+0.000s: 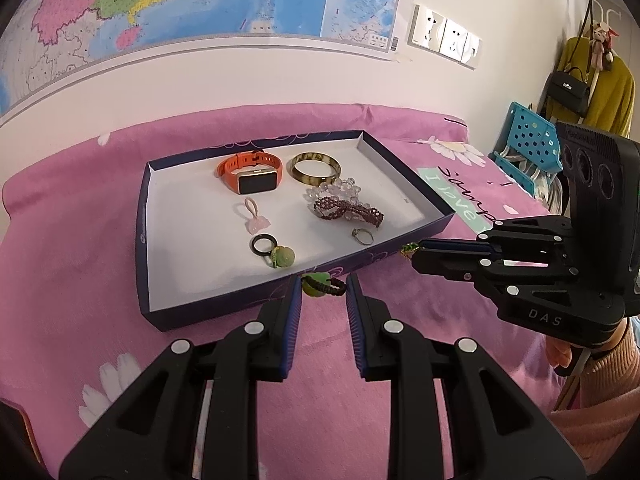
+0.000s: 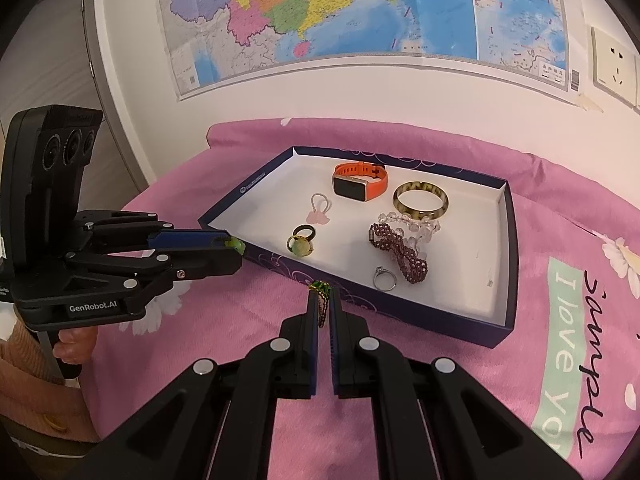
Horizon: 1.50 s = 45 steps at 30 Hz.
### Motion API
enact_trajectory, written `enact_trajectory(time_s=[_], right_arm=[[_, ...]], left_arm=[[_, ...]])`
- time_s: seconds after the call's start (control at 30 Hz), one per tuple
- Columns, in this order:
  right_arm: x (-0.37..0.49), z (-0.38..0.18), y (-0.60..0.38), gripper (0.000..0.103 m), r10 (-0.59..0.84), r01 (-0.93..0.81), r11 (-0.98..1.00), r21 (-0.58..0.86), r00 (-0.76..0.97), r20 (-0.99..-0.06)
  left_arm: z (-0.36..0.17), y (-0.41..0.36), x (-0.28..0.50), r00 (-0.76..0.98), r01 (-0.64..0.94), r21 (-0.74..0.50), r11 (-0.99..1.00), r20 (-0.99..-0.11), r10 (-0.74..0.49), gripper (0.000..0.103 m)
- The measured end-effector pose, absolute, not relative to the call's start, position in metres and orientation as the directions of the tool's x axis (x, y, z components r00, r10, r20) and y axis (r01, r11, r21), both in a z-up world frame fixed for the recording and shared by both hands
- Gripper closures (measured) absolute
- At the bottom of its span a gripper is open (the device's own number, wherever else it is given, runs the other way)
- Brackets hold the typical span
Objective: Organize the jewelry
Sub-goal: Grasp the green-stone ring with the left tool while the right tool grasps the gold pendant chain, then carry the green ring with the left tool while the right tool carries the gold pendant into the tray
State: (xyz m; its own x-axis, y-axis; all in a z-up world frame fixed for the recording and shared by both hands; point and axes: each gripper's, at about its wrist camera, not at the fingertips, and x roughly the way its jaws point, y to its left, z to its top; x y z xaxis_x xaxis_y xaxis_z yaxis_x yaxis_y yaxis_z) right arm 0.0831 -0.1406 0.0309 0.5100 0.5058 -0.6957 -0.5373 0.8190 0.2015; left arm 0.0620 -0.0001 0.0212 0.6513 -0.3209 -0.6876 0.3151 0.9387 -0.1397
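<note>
A dark blue tray [image 1: 144,240] with a white floor lies on the pink bed cover and also shows in the right wrist view [image 2: 508,248]. In it are an orange watch [image 1: 250,170], an amber bangle [image 1: 315,168], bead bracelets [image 1: 344,206], a silver ring [image 1: 362,236], a pink charm [image 1: 256,220] and a green-stone ring [image 1: 276,252]. My left gripper [image 1: 323,285] is shut on a green bead cord bracelet [image 1: 320,284] at the tray's near edge. My right gripper [image 2: 323,294] is shut on a green-stone chain piece [image 2: 322,300], just outside the tray's near wall.
The pink flowered cover [image 1: 80,280] spreads all around the tray. A wall with a map [image 2: 320,20] and sockets [image 1: 446,36] stands behind. A blue perforated rack [image 1: 528,144] and hanging bags are at the right in the left wrist view.
</note>
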Motion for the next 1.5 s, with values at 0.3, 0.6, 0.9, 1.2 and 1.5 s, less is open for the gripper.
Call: enact_trajectory(time_s=[0.3, 0.6, 0.9, 1.2, 1.5], right_arm=[[0.091, 0.036, -0.141, 0.099, 0.511, -0.538, 0.818, 0.201, 0.520, -0.684], [0.102, 0.040, -0.141, 0.099, 0.523, -0.539, 0.814, 0.214, 0.523, -0.673], [0.120, 0.042, -0.147, 0.099, 0.514, -0.516, 0.827, 0.222, 0.535, -0.671], [0.148, 0.028, -0.145, 0.099, 0.478, -0.479, 0.850, 0.221, 0.522, -0.706], [0.166, 0.012, -0.139, 0.099, 0.459, -0.464, 0.858, 0.222, 0.495, -0.738]], left_arm=[[0.024, 0.001, 0.069, 0.658, 0.311, -0.130, 0.942, -0.686, -0.311, 0.080], [0.025, 0.002, 0.078, 0.663, 0.303, -0.126, 0.945, -0.684, -0.304, 0.080], [0.025, 0.003, 0.094, 0.666, 0.292, -0.124, 0.948, -0.685, -0.295, 0.080], [0.017, 0.004, 0.119, 0.655, 0.259, -0.125, 0.958, -0.706, -0.269, 0.080], [0.000, 0.005, 0.140, 0.626, 0.218, -0.129, 0.967, -0.742, -0.240, 0.080]])
